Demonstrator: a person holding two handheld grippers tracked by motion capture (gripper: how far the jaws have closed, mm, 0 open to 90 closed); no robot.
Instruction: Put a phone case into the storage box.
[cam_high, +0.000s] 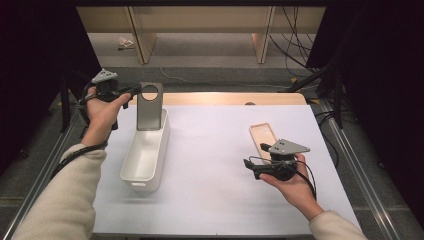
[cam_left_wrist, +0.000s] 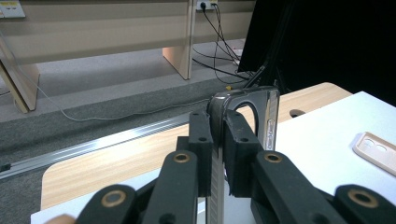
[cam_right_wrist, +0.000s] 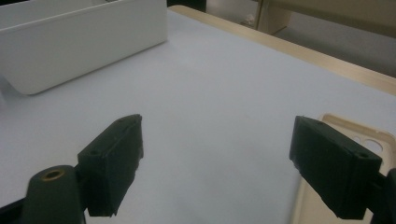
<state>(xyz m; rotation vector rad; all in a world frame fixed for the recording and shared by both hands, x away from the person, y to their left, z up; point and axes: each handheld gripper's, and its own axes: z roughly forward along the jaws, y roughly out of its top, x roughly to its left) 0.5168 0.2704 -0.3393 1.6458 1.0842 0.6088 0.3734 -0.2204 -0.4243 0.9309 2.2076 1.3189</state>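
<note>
We see a worktop (cam_high: 210, 150) w/ a white sheet on it. Our left tool (cam_high: 131, 91) is up near the far left corner. It pinches a grey metal plate (cam_high: 149, 106) w/ a round hole near its top. The plate stands upright, and its bottom end is inside the far end of a long white bin (cam_high: 146, 155). In the left gripper view the jaws of the left tool (cam_left_wrist: 218, 154) are pressed tight on the thin edge of the metal plate (cam_left_wrist: 266, 116), one jaw on each side. The plate is held edge-on there, so it looks v. thin.

The white bin lies on the left part of the sheet, open side up. Its long side runs away from us.

Our right tool (cam_high: 248, 165) is low over the right part of the sheet, held in the right hand (cam_high: 295, 187). Its jaws are spread wide apart w/ nothing btwn them. In the right gripper view the right tool (cam_right_wrist: 217, 163) looks over the bare sheet, w/ the bin (cam_right_wrist: 84, 42) farther off.

A tan phone case (cam_high: 262, 137) lies flat on the sheet, just beside the right tool on its far side. We see it by the right jaw in the right gripper view too (cam_right_wrist: 359, 140). The case and the bin are well apart.
</note>
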